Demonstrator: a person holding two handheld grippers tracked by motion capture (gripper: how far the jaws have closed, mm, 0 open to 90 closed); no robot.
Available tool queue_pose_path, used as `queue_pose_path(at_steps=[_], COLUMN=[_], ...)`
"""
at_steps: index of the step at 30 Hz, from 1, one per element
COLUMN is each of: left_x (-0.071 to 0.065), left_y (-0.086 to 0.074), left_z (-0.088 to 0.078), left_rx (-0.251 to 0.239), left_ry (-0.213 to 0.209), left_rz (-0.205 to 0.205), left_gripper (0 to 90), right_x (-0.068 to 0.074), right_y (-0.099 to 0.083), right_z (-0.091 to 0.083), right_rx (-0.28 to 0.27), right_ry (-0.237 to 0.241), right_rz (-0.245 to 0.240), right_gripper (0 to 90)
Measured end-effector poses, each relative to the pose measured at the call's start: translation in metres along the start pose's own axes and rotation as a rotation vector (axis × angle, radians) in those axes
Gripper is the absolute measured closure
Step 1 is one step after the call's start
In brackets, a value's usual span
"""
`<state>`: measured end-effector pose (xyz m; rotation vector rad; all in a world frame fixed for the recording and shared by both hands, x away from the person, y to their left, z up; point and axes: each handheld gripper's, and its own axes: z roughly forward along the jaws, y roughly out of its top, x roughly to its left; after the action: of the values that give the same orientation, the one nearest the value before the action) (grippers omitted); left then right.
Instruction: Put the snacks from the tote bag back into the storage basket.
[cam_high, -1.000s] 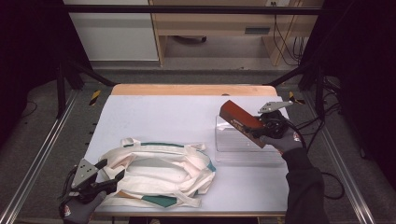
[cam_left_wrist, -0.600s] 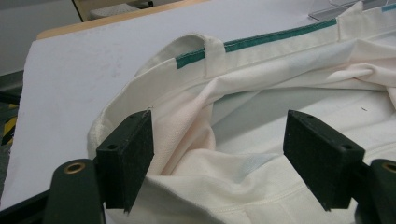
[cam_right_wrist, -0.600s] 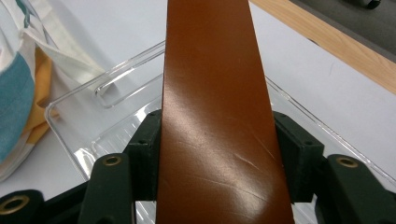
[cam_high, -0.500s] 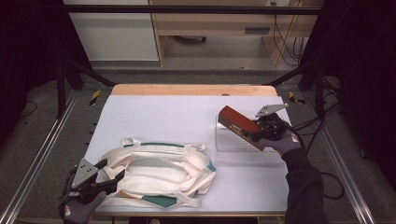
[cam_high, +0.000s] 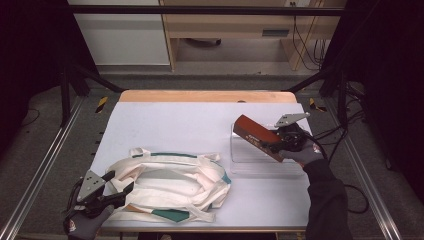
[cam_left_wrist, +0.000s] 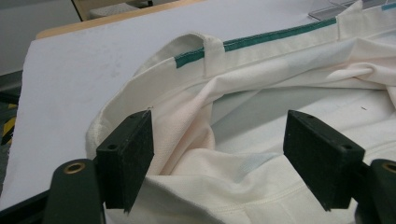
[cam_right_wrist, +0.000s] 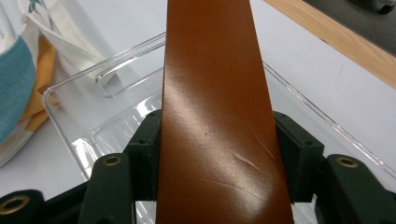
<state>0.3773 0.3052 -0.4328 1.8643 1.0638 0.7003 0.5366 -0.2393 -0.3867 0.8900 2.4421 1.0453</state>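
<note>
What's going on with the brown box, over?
Right hand-held gripper shut on brown box, above clear tray. Left hand-held gripper open at bag. Nothing between box and bag.

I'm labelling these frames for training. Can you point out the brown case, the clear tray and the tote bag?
brown case (cam_right_wrist: 215, 116), right gripper view, on its glossy top face.
clear tray (cam_high: 260, 165), high view, on its near floor.
tote bag (cam_high: 165, 180), high view, on its cream middle panel.

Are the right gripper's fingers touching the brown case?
Touching. In the right gripper view, both fingers press flat against the sides of the brown case, no gap showing, holding it above the clear tray.
</note>
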Motion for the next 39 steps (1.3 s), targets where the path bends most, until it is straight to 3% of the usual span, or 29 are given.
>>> queue_pose_path(at_steps=[11,31,39], left_x=[0.0,0.0,0.0], left_y=[0.0,0.0,0.0], left_z=[0.0,0.001,0.0], left_rx=[0.0,0.002,0.0], left_ry=[-0.001,-0.008,-0.008], left_rz=[0.0,0.003,0.004], left_gripper=[24.1,24.1,24.0], right_x=[0.002,0.0,0.0], right_y=[-0.002,-0.016,-0.017], right_z=[0.005,0.034,0.039], right_rx=[0.028,0.14,0.176], right_ry=[0.008,0.017,0.005], right_rz=[-0.03,0.028,0.023], right_gripper=[43.3,42.4,41.7])
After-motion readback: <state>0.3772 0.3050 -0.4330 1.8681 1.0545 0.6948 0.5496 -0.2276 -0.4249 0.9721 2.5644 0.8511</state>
